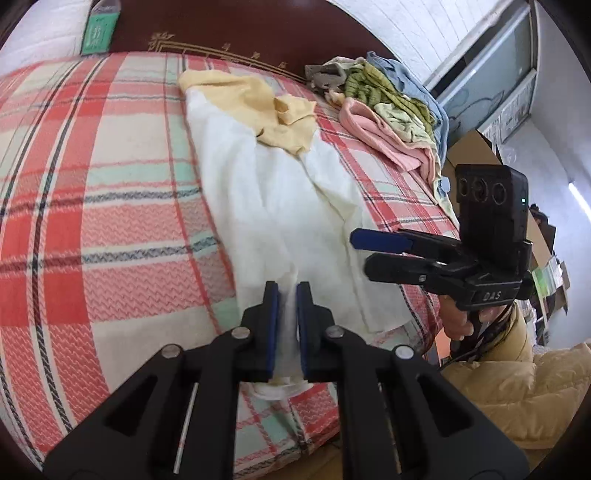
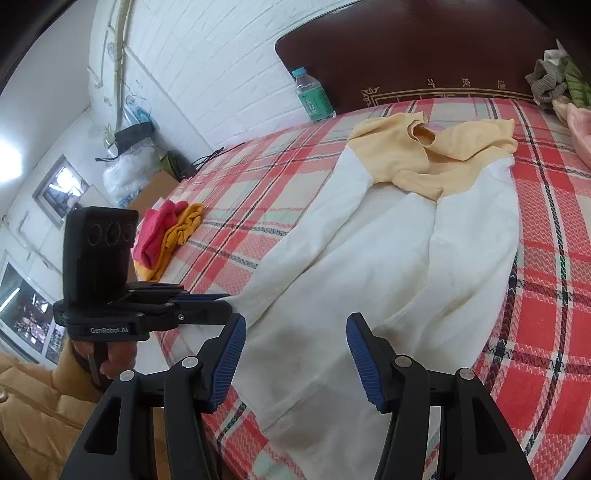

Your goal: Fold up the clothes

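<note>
A white sweatshirt with a yellow yoke and collar (image 1: 273, 192) lies flat on the plaid bed; it also shows in the right wrist view (image 2: 388, 251). My left gripper (image 1: 287, 295) is shut on the white cuff of its left sleeve at the bed's near edge, and it also shows from the side in the right wrist view (image 2: 221, 301). My right gripper (image 2: 295, 350) is open and empty, hovering just above the shirt's hem. In the left wrist view the right gripper (image 1: 360, 251) is seen from the side above the shirt's right edge.
A pile of unfolded clothes (image 1: 388, 107) lies by the dark headboard (image 1: 240, 29). Red and orange garments (image 2: 166, 232) lie at the bed's left edge. A water bottle (image 2: 314, 96) stands by the headboard. Cardboard boxes (image 1: 476, 147) stand beyond the bed.
</note>
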Motion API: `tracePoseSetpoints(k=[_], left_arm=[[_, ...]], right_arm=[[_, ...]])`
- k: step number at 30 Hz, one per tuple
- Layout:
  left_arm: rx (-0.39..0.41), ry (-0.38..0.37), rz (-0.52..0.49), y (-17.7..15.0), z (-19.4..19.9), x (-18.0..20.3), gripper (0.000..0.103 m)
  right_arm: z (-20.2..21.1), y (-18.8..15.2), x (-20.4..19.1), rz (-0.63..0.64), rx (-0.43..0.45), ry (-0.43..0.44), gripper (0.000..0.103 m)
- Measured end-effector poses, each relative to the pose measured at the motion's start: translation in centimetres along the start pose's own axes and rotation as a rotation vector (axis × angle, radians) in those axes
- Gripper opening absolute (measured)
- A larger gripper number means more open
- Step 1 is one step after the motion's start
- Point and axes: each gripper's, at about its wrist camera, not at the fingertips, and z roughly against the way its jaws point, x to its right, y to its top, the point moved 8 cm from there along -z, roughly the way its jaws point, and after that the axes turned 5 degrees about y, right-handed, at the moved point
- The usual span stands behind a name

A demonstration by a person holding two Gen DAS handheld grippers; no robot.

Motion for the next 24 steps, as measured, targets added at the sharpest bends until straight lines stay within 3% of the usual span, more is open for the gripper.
tracePoseSetpoints(k=[6, 8, 10, 12, 13, 14, 15, 18, 21, 23, 24], left_arm=[[-0.065, -0.096, -0.087, -0.4, -2.8, 4.6, 0.012], [-0.064, -0.119, -0.084, -0.7, -2.9, 4.9, 0.012], [-0.011, -0.116, -0.056, -0.2, -1.4, 3.9, 0.013], [0.056, -0.08, -0.023, 0.3, 0.4, 2.3, 0.039], [0.087, -0.052, 0.009, 0.5, 1.3, 1.2, 0.07], [0.116, -0.026, 0.042, 0.7, 2.1, 0.1, 0.084], [0.128, -0.012, 0.069, 0.7, 2.5, -1.0, 0.084], [0.064, 0.025, 0.096, 0.0, 1.4, -2.8, 0.08], [-0.013, 0.011, 0.081, -1.2, -0.7, -2.6, 0.059], [-0.038, 0.018, 0.074, -1.6, -1.8, -2.3, 0.037], [-0.049, 0.023, 0.072, -1.8, -2.3, -2.2, 0.034]], right_arm=[[0.7, -0.1, 0.8, -0.027, 0.024, 0.0, 0.058], [0.9, -0.1, 0.8, -0.031, 0.025, -0.001, 0.058], [0.8, -0.1, 0.4, -0.015, 0.021, 0.004, 0.058], [0.7, 0.0, 0.0, 0.002, 0.017, 0.01, 0.058], [0.6, 0.1, -0.3, 0.008, 0.017, 0.018, 0.06], [0.4, 0.1, -0.4, 0.011, 0.016, 0.025, 0.06], [0.1, 0.2, -0.5, 0.013, 0.013, 0.032, 0.06], [-0.7, 0.1, -0.7, 0.014, -0.002, 0.043, 0.06], [-0.9, -0.2, -0.7, 0.01, -0.011, 0.04, 0.06], [-0.7, -0.3, -0.6, 0.005, -0.009, 0.035, 0.06], [-0.6, -0.4, -0.5, 0.003, -0.008, 0.033, 0.06]])
